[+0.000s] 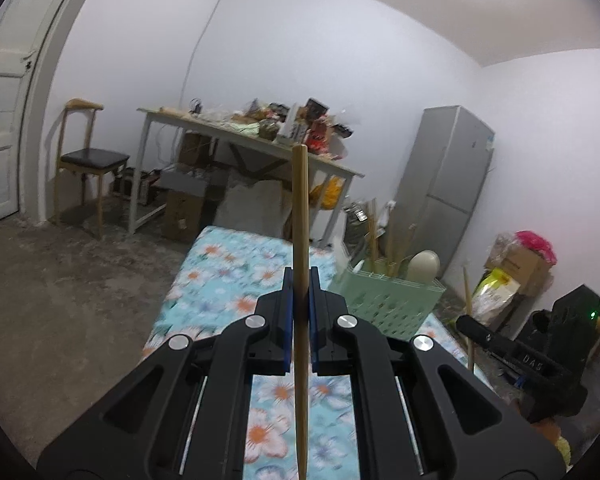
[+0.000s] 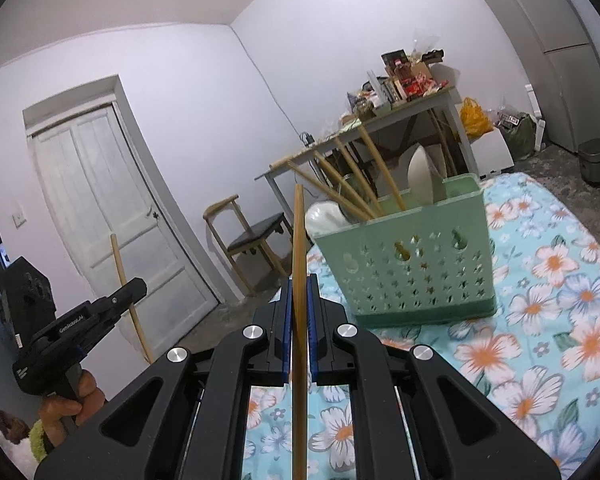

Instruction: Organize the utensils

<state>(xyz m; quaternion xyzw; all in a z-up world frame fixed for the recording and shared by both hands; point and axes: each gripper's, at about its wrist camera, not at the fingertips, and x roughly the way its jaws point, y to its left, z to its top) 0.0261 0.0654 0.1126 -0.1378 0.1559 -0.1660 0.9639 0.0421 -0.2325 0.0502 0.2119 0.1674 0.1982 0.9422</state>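
Clamping one chopstick each, left hand-held gripper (image 1: 300, 280) and right hand-held gripper (image 2: 299, 286) hold them upright, probably for dropping into the green utensil basket (image 2: 412, 264).

Left chopstick (image 1: 301, 216): lower end cut off by the bottom edge of the left wrist view. Right chopstick (image 2: 299, 264): lower end likewise cut off in the right wrist view. Green holder (image 2: 412, 264): utensil tips hidden behind its perforated wall; base and contents blurred in the left wrist view. Floral cloth (image 2: 540, 340): runs out of frame at right and bottom. Cluttered table (image 1: 236, 136): items too small and blurred to identify. Hand (image 2: 66, 404): partly hidden behind the left gripper's (image 2: 134, 286) handle.
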